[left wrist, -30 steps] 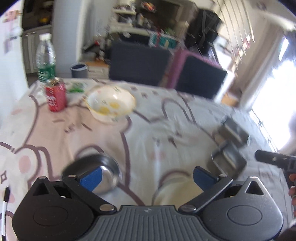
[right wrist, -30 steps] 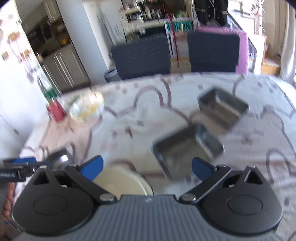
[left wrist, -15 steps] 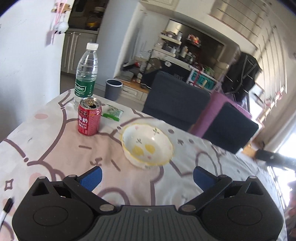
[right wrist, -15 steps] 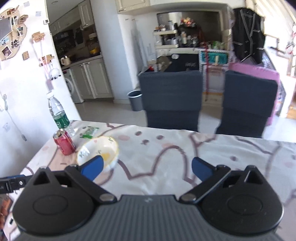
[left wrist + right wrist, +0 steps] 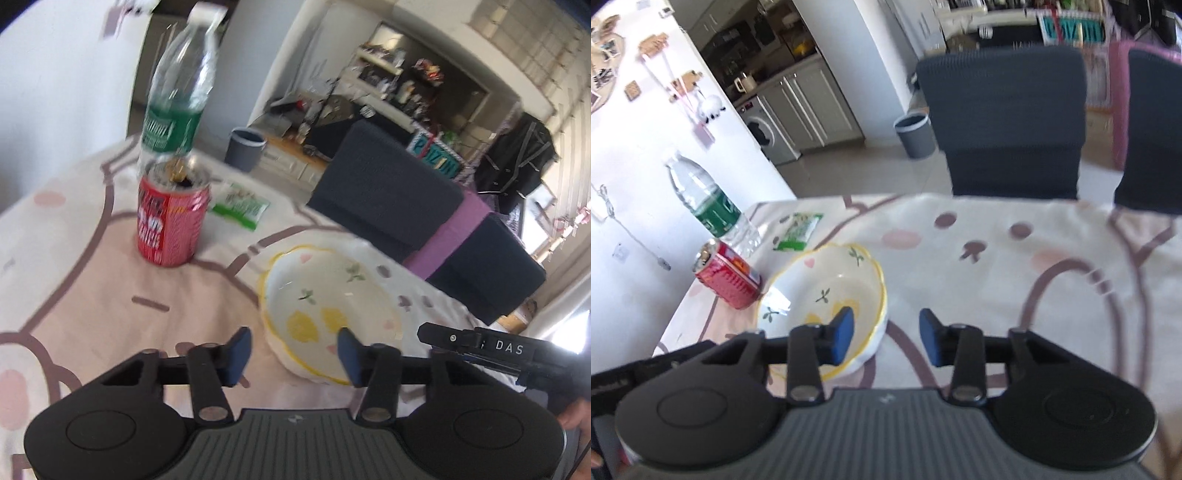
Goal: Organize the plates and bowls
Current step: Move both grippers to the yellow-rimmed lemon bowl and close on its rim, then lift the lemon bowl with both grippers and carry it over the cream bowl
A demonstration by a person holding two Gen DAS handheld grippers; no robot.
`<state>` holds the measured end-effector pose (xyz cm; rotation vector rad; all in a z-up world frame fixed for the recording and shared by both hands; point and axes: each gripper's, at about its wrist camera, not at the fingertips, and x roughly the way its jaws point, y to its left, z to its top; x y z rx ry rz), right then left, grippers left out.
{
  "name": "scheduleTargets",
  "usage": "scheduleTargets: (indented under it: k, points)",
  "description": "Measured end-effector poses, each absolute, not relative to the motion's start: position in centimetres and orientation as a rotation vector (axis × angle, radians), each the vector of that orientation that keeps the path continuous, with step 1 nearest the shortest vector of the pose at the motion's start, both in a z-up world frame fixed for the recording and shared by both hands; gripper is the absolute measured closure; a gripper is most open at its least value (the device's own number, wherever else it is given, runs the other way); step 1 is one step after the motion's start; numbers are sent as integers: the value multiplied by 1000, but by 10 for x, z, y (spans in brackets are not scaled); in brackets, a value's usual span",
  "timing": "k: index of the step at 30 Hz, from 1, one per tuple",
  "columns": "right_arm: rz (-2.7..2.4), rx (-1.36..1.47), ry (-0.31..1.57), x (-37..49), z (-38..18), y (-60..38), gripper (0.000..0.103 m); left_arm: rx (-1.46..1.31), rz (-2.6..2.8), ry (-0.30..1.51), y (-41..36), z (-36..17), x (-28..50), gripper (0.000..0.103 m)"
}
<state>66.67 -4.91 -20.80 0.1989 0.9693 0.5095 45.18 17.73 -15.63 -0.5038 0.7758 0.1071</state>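
Observation:
A white ceramic bowl with a yellow scalloped rim and flower prints sits on the patterned tablecloth. My left gripper hangs over its near left rim. Its jaws are closing: one blue pad is outside the bowl, the other over its inside, and neither presses. In the right wrist view the same bowl lies at lower left. My right gripper straddles the bowl's right rim, its jaws closing with a gap still showing. The right gripper's black finger shows at the right edge of the left wrist view.
A red drink can and a clear water bottle stand left of the bowl, with a green packet behind. Two dark chairs line the table's far edge, and a grey bin stands on the floor.
Both grippers swung away from the steel bowl and metal trays to the flowered bowl and dropped closer. Both pairs of jaws have narrowed from wide open.

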Motion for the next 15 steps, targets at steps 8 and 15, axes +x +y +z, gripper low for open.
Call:
scheduleTargets:
  k: [8, 15]
  points:
    - [509, 234, 1000, 676, -236, -30, 73, -575, 124, 780, 189, -180, 474, 78]
    - [498, 173, 984, 689, -240, -19, 93, -548, 152, 792, 189, -186, 497, 83]
